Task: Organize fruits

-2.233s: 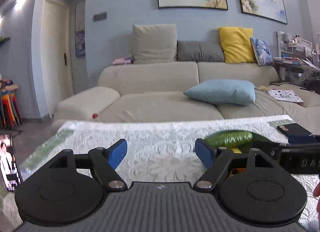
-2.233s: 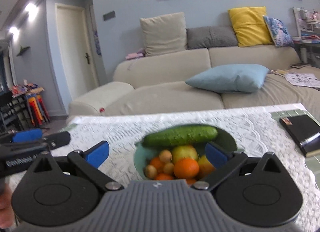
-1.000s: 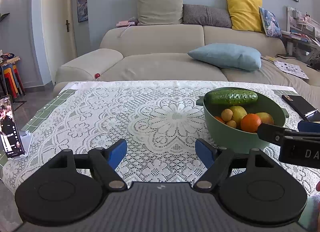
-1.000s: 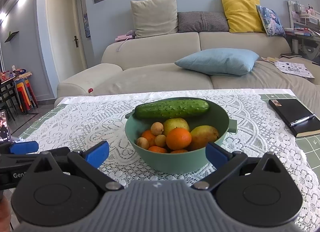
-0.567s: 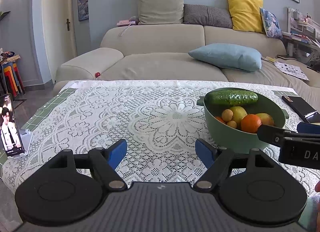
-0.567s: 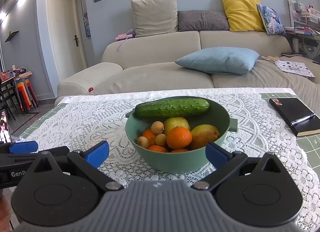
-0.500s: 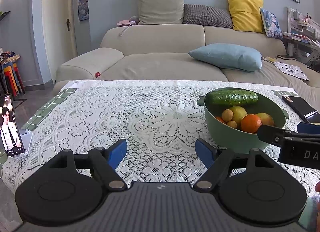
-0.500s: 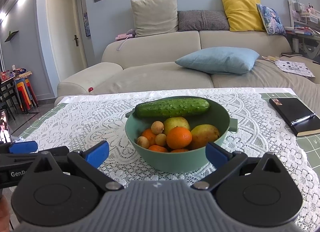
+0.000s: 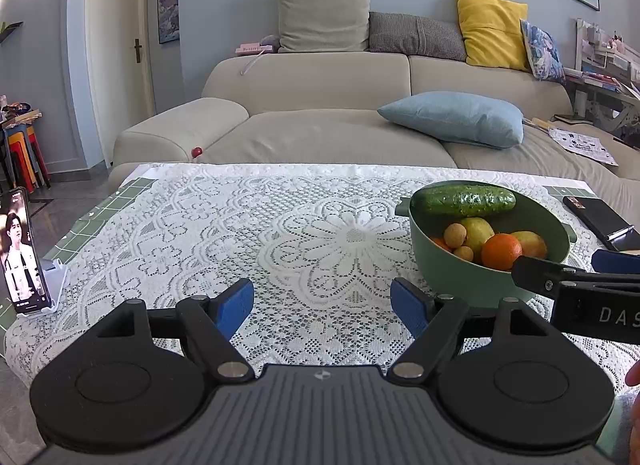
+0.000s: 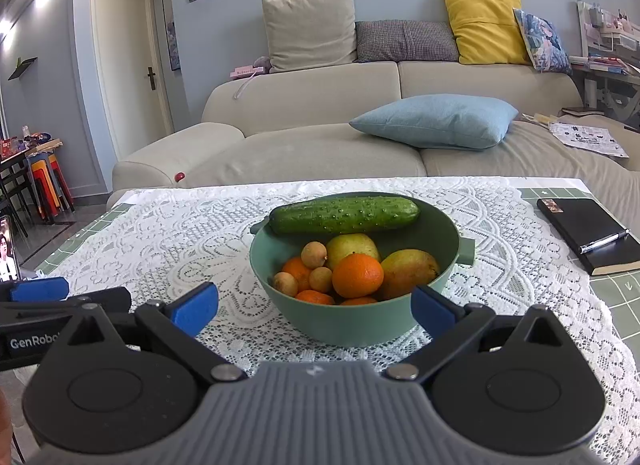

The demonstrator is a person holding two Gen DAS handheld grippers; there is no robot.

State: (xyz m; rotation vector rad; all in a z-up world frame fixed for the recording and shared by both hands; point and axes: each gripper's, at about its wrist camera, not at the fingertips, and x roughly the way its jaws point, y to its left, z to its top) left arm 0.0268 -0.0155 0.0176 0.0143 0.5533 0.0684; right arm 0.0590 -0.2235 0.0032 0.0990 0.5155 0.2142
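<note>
At twelve o'clock of the spread, empty right tongs (image 10: 314, 305) sits the green bowl (image 10: 360, 325); left tongs (image 9: 322, 303) also gape empty.

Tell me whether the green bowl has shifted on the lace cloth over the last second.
No. In the right wrist view the green bowl sits at the same spot beside the black notebook.

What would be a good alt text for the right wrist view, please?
A green bowl of oranges, pears and small brown fruits, with a cucumber across its rim, sits on a lace tablecloth before the open right gripper. A sofa stands behind.
</note>
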